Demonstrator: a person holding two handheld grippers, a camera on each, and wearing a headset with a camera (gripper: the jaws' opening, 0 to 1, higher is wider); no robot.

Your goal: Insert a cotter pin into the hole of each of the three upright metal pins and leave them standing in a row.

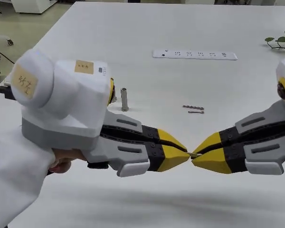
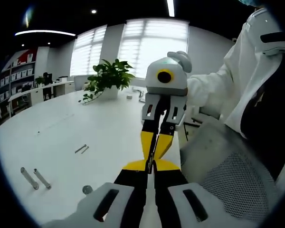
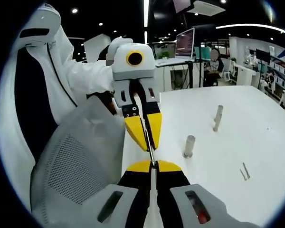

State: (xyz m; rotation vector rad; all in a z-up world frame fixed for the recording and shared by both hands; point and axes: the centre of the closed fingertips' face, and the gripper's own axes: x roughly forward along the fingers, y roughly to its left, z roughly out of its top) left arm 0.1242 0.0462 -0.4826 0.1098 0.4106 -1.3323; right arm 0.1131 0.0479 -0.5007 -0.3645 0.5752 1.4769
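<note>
My left gripper [image 1: 187, 153] and right gripper [image 1: 194, 158] meet tip to tip over the near part of the table. A thin cotter pin [image 1: 196, 155] bridges them, and both grippers are shut on it. In the right gripper view the cotter pin [image 3: 149, 142] runs from my own tips [image 3: 153, 165] up between the left gripper's yellow fingers [image 3: 135, 130]. One upright metal pin [image 1: 124, 99] stands behind the left gripper. Two upright metal pins [image 3: 189, 146] [image 3: 218, 118] show in the right gripper view. Two spare cotter pins [image 1: 194, 109] lie on the table.
A white power strip [image 1: 194, 54] lies at the back and a potted plant [image 1: 282, 40] at the far right. Two slim metal pins [image 2: 29, 178] [image 2: 42, 178] appear slanted at the lower left of the left gripper view. A mesh chair [image 3: 71, 175] is near the table edge.
</note>
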